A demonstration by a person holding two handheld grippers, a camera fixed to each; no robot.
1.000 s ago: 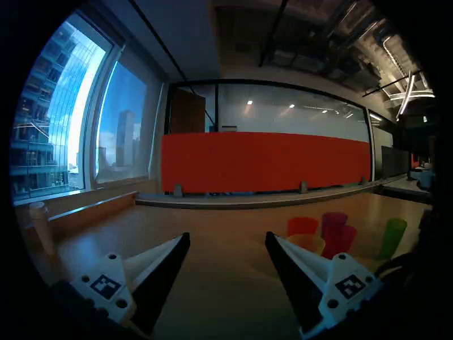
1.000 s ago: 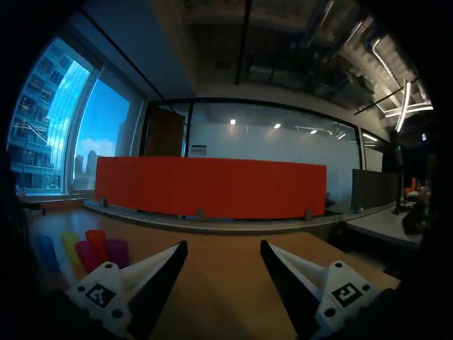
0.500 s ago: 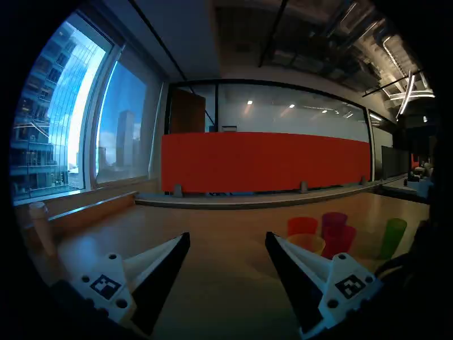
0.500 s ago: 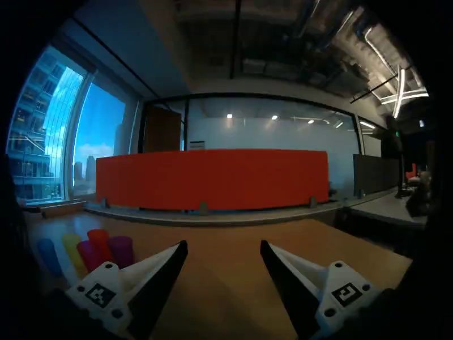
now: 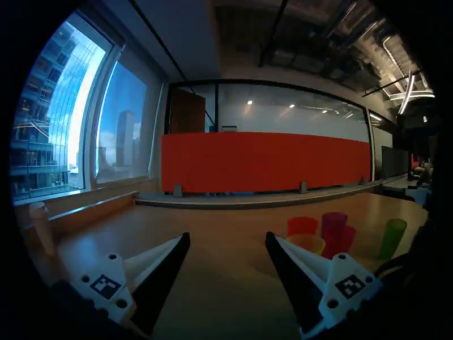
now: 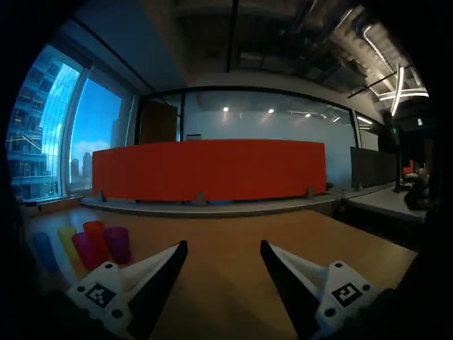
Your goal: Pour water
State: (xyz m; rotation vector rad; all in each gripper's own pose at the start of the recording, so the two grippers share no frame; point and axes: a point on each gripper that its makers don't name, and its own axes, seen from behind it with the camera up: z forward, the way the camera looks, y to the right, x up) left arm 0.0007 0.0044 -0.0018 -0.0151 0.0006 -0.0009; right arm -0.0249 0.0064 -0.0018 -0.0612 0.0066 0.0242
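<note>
**Jaws wide on both grippers, cups off to one side**

Jaws of my left gripper stand apart, with bare bench showing between them. The right gripper is the same, spread over plain wood.

From the left gripper view I see the cups grouped on the bench ahead and to the right. They are red, two magenta, an orange one partly hidden behind the right finger, and a green one a little apart at the far right. From the right gripper view they sit low on the left, blue, yellow, red, magenta and purple, packed close, with the left finger covering the bases of the nearest ones. Both grippers are well apart from them.

Behind the bench runs a long orange screen, and a window is to the left. A pale upright tube stands at the bench's left edge near the sill.
</note>
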